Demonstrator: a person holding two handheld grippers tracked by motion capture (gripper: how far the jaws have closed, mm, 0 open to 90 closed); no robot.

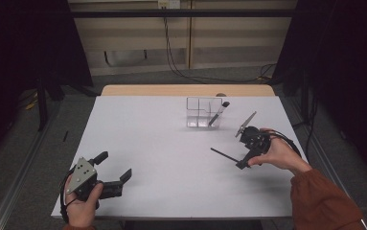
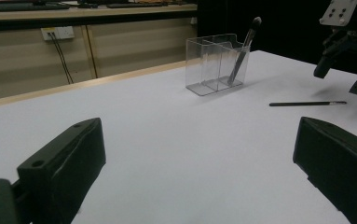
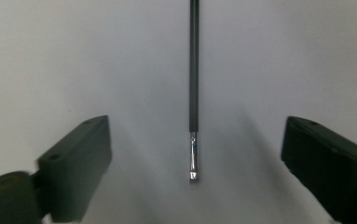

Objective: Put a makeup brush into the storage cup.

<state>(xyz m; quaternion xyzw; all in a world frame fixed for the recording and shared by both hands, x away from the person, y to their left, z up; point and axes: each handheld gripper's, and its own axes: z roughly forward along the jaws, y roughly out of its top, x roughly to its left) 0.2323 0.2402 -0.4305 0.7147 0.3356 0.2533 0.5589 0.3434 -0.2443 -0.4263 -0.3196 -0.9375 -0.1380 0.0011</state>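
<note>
A thin black brush (image 1: 224, 154) lies flat on the white table (image 1: 162, 143) at the right of centre. My right gripper (image 1: 245, 160) points down over its near end, jaws open on either side and not touching it. In the right gripper view the brush (image 3: 194, 93) runs straight up between the wide jaws of that gripper (image 3: 195, 140), its metal tip nearest the camera. A clear divided organizer (image 1: 203, 113) stands at the far middle with a dark makeup brush (image 1: 218, 114) leaning in its right compartment. My left gripper (image 1: 115, 166) rests open at the front left, holding nothing.
From the left gripper view (image 2: 198, 135) I see the organizer (image 2: 217, 63), the upright brush (image 2: 243, 49), the lying brush (image 2: 306, 103) and the right gripper (image 2: 344, 77) beyond it. A wooden strip (image 1: 186, 90) borders the table's far edge. Cables (image 1: 181, 62) hang behind.
</note>
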